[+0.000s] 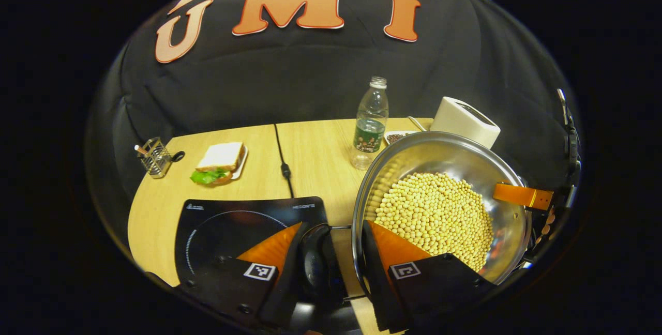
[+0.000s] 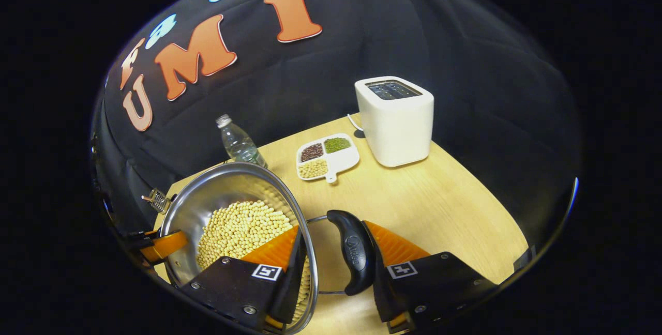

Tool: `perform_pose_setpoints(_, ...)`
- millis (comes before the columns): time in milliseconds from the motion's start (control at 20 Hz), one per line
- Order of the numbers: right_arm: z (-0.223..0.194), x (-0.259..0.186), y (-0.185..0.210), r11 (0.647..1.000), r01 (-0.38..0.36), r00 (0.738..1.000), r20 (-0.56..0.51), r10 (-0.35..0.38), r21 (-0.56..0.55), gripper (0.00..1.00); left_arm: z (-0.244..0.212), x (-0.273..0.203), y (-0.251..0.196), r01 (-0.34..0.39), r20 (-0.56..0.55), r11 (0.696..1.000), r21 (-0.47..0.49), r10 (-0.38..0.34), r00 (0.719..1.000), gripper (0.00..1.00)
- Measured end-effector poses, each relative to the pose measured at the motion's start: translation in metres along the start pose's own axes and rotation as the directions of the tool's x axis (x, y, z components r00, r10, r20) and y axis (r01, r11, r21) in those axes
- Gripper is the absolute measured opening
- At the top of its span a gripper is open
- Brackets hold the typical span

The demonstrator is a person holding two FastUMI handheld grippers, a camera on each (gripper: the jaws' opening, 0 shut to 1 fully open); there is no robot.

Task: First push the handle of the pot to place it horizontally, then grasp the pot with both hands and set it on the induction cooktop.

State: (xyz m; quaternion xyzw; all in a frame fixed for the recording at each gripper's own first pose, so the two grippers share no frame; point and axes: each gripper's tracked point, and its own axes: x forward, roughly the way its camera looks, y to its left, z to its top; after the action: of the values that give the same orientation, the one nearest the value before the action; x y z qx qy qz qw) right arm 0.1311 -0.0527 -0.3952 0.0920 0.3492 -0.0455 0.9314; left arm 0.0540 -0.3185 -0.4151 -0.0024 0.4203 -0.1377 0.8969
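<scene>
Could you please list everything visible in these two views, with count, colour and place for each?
pot: one, silver steel, full of pale yellow beans, right of the cooktop, a black side handle at each end
induction cooktop: one, black, near table edge
table: one, light wood
water bottle: one, clear, behind the pot
toaster: one, white, far right corner
divided dish: one, white, holding dark, green and pale grains, beside the toaster
sandwich on plate: one, white bread with green lettuce, far left
wire rack: one, metal, left corner
left gripper: fingers straddle one pot handle
right gripper: fingers straddle the other handle and rim
</scene>
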Motion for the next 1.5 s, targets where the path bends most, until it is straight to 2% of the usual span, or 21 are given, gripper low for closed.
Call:
perform_pose_setpoints(100, 0.0, -0.006, 0.022, 1.0, -0.015, 1.0, 0.002, 0.015, -0.009, 0.59, 0.0, -0.015, 0.017, -0.011, 0.003, 1.0, -0.007, 0.011, 1.0, 0.63)
perform_pose_setpoints(200, -0.004, -0.011, 0.04, 0.999, -0.027, 1.0, 0.001, 0.027, -0.016, 0.59, 0.004, -0.027, 0.034, -0.023, 0.004, 1.0, -0.007, 0.023, 1.0, 0.66)
perform_pose_setpoints(350, -0.013, -0.019, 0.066, 0.999, -0.045, 0.999, -0.006, 0.045, -0.021, 0.59, 0.0, -0.038, 0.061, -0.04, 0.001, 0.999, -0.014, 0.04, 0.999, 0.63)
perform_pose_setpoints(400, -0.016, -0.022, 0.073, 0.998, -0.052, 0.999, -0.009, 0.052, -0.023, 0.59, 0.001, -0.043, 0.07, -0.045, 0.001, 0.999, -0.017, 0.045, 0.999, 0.69)
perform_pose_setpoints(450, -0.02, -0.021, 0.082, 0.998, -0.058, 0.998, -0.014, 0.058, -0.023, 0.59, -0.002, -0.048, 0.081, -0.051, 0.002, 0.998, -0.02, 0.051, 0.999, 0.63)
perform_pose_setpoints(550, -0.023, -0.02, 0.105, 0.997, -0.071, 0.997, -0.022, 0.071, -0.026, 0.59, -0.004, -0.056, 0.1, -0.063, 0.0, 0.998, -0.028, 0.063, 0.998, 0.69)
perform_pose_setpoints(650, -0.029, -0.02, 0.123, 0.996, -0.081, 0.996, -0.032, 0.08, -0.03, 0.59, -0.009, -0.061, 0.122, -0.072, -0.006, 0.997, -0.038, 0.072, 0.997, 0.69)
perform_pose_setpoints(700, -0.033, -0.018, 0.132, 0.996, -0.086, 0.996, -0.036, 0.085, -0.032, 0.59, -0.01, -0.062, 0.133, -0.077, -0.011, 0.996, -0.044, 0.076, 0.997, 0.69)
perform_pose_setpoints(750, -0.036, -0.018, 0.141, 0.995, -0.091, 0.995, -0.043, 0.089, -0.034, 0.59, -0.013, -0.062, 0.142, -0.08, -0.014, 0.996, -0.048, 0.08, 0.997, 0.63)
perform_pose_setpoints(900, -0.048, -0.013, 0.166, 0.994, -0.1, 0.994, -0.058, 0.098, -0.043, 0.59, -0.02, -0.063, 0.171, -0.096, -0.022, 0.994, -0.057, 0.095, 0.995, 0.69)
perform_pose_setpoints(1000, -0.055, -0.009, 0.181, 0.993, -0.101, 0.993, -0.062, 0.098, -0.053, 0.59, -0.028, -0.061, 0.188, -0.103, -0.038, 0.992, -0.07, 0.101, 0.994, 0.66)
perform_pose_setpoints(1050, -0.06, -0.005, 0.187, 0.993, -0.104, 0.993, -0.068, 0.1, -0.054, 0.59, -0.032, -0.061, 0.195, -0.105, -0.043, 0.991, -0.078, 0.102, 0.994, 0.69)
perform_pose_setpoints(1100, -0.065, -0.001, 0.194, 0.993, -0.106, 0.992, -0.078, 0.102, -0.053, 0.59, -0.034, -0.06, 0.203, -0.11, -0.051, 0.991, -0.082, 0.106, 0.993, 0.63)
perform_pose_setpoints(1250, -0.075, 0.007, 0.212, 0.992, -0.103, 0.992, -0.087, 0.096, -0.075, 0.59, -0.042, -0.053, 0.223, -0.129, -0.073, 0.989, -0.078, 0.123, 0.99, 0.69)
perform_pose_setpoints(1300, -0.08, 0.01, 0.218, 0.992, -0.107, 0.99, -0.095, 0.1, -0.073, 0.59, -0.042, -0.053, 0.227, -0.13, -0.079, 0.988, -0.087, 0.123, 0.989, 0.63)
perform_pose_setpoints(1400, -0.088, 0.015, 0.227, 0.99, -0.112, 0.989, -0.109, 0.103, -0.082, 0.59, -0.044, -0.057, 0.236, -0.138, -0.089, 0.986, -0.094, 0.13, 0.988, 0.66)
perform_pose_setpoints(1450, -0.091, 0.02, 0.231, 0.99, -0.111, 0.988, -0.113, 0.101, -0.088, 0.59, -0.049, -0.053, 0.242, -0.141, -0.095, 0.986, -0.092, 0.132, 0.987, 0.63)
perform_pose_setpoints(1500, -0.094, 0.023, 0.235, 0.99, -0.111, 0.988, -0.122, 0.099, -0.09, 0.59, -0.051, -0.053, 0.244, -0.141, -0.105, 0.985, -0.096, 0.131, 0.986, 0.66)
